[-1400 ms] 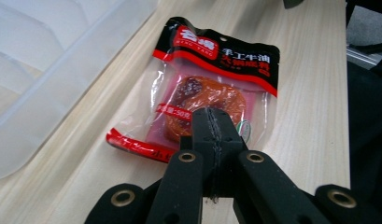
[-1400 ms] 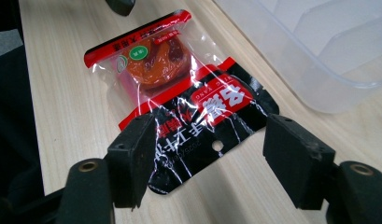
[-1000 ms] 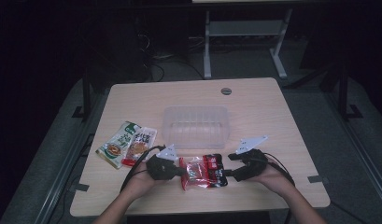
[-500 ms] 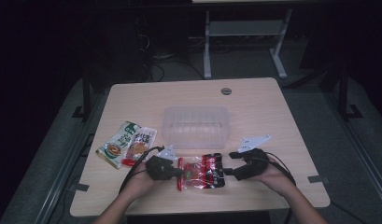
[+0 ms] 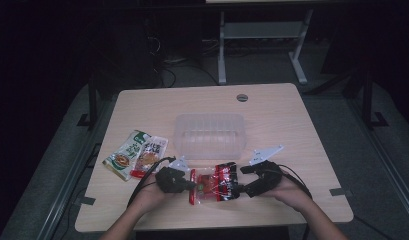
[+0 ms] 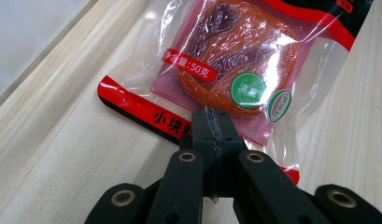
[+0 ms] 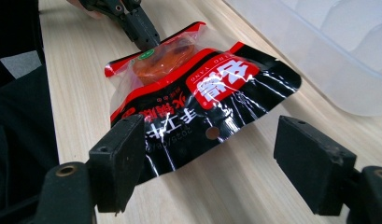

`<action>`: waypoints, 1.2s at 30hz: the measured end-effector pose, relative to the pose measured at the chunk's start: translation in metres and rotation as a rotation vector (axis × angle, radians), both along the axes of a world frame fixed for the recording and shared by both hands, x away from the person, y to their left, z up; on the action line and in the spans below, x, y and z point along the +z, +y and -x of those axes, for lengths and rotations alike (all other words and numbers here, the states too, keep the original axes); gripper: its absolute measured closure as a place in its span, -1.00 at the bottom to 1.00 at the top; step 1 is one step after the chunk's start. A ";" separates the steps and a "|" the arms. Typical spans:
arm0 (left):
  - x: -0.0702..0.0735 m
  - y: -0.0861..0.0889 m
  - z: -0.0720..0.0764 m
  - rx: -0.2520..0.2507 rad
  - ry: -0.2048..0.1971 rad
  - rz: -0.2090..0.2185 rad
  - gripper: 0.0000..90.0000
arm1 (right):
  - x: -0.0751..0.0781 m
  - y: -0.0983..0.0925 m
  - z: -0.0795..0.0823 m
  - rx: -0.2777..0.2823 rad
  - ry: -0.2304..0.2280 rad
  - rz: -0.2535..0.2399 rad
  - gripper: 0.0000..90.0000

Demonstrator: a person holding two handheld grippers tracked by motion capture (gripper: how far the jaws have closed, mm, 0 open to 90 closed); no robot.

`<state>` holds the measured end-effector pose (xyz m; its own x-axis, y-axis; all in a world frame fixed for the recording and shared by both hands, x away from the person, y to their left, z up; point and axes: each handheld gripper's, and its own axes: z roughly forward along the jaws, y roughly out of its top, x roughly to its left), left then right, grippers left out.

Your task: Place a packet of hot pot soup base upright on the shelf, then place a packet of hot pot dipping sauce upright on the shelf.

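While the left tongs (image 5: 192, 183) stay out of motion at lower centre of the high view, they are clamped on the left edge of the red-and-black snack pouch (image 5: 215, 181); the left gripper view shows both jaws pressed together on the pouch's red seam (image 6: 146, 112), with the clear window and orange contents just above. The pouch lies low on the bench (image 5: 292, 115), between the two grippers, in the lower middle of the high view.

Right tongs (image 5: 242, 181): jaws have just been opening and now stand wide. In the right gripper view the black end of the pouch (image 7: 202, 112) reaches in between them; the left-hand pad overlaps its corner in the picture, but the right-hand pad is well clear, so no grip.

Surroundings, high view:
- Clear plastic container (image 5: 209, 136) sits just above the pouch, near centre frame; its wall also appears at upper right of the right gripper view (image 7: 338, 60). It is the nearest obstacle on the far side of the pouch.
- Two more snack packets lie side by side at left centre: a green one (image 5: 126, 154) and a red-and-white one (image 5: 149, 156), touching or nearly so, left of the left hand (image 5: 149, 192).
- Cables trail from each gripper across the near bench.
- Round grommet (image 5: 242, 97) near the bench's far edge.
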<state>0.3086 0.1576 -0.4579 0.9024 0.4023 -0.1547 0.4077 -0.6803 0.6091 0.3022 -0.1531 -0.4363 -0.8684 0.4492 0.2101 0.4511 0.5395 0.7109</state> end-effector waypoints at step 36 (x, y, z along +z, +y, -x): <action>0.001 -0.002 0.003 0.023 -0.009 -0.019 1.00 | -0.012 0.023 -0.004 0.047 0.084 -0.083 0.10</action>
<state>0.3055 0.1553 -0.4566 0.8943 0.4255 -0.1387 0.4177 -0.6824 0.5999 0.3058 -0.1298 -0.4486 -0.8659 0.3861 0.3181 0.4866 0.5025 0.7147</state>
